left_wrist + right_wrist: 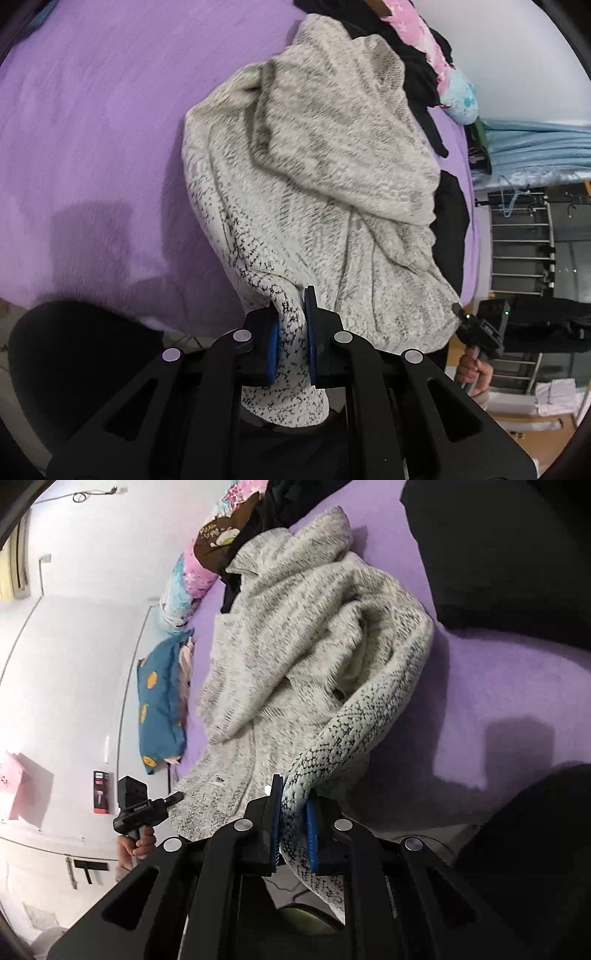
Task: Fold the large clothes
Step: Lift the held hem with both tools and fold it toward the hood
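I see a purple bed (92, 129) under a white wall (74, 635). The grey knit sweater (314, 166) lies bunched at twelve o'clock. My left gripper (291, 332) and right gripper (295, 823) each clench its hem; open bed lies at nine o'clock.

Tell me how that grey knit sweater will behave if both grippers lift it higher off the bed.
The sweater will probably sag: it already drapes in loose folds between the left gripper and right gripper. Its thick knit looks fairly heavy, so it may stretch. Fuzzy fabric seems unlikely to slip from the pads.
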Demonstrator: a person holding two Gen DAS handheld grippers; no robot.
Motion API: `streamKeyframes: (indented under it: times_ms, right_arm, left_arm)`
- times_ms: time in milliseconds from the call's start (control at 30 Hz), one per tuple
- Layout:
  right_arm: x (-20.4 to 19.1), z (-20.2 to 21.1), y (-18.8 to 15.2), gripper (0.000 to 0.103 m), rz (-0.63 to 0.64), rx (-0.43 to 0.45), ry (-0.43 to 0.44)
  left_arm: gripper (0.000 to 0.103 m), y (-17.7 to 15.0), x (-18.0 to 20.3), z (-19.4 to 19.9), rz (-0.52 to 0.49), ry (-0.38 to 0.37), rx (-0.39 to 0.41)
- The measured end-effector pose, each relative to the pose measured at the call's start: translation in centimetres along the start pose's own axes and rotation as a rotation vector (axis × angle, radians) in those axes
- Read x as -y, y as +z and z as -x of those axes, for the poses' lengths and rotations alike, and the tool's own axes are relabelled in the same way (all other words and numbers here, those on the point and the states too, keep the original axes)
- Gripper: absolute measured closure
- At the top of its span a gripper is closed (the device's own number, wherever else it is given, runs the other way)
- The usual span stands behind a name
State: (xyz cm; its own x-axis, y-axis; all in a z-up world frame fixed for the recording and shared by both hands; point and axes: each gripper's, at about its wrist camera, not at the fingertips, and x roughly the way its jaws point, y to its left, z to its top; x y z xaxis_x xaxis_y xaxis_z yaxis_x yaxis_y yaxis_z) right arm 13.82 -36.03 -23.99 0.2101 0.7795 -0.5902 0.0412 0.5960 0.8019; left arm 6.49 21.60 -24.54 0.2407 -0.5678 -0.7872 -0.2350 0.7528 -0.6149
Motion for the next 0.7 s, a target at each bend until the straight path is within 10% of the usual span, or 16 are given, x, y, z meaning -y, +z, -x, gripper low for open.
streamKeyframes:
  times_ms: [700]
  right_arm:
    - [-4.0,3.5,5.2,0.092,0.025,0.061,0.04]
  left_arm:
    - [0.094,4.2,5.8,4.0,-0.001,-0.006,0.051]
